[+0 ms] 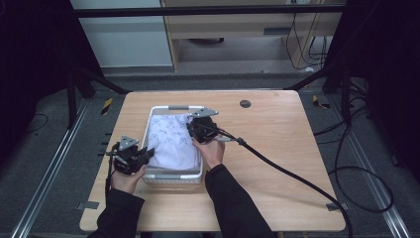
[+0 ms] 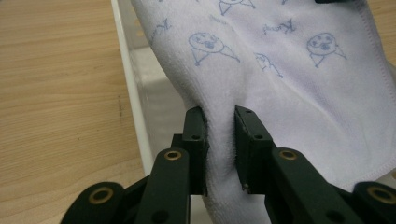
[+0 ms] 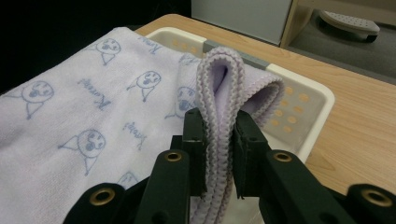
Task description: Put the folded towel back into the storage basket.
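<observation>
A: Why is the towel [image 1: 173,141] spread over the basket [image 1: 174,177] on the worktop [image 1: 277,148]?

B: I think it's being lowered in. It's soft pale terry with printed faces; the basket is rigid white plastic.

A: And the grippers?

B: The left gripper [image 2: 219,140] pinches a bunched fold; the right gripper [image 3: 219,140] is clamped on the doubled, stitched hem.
</observation>
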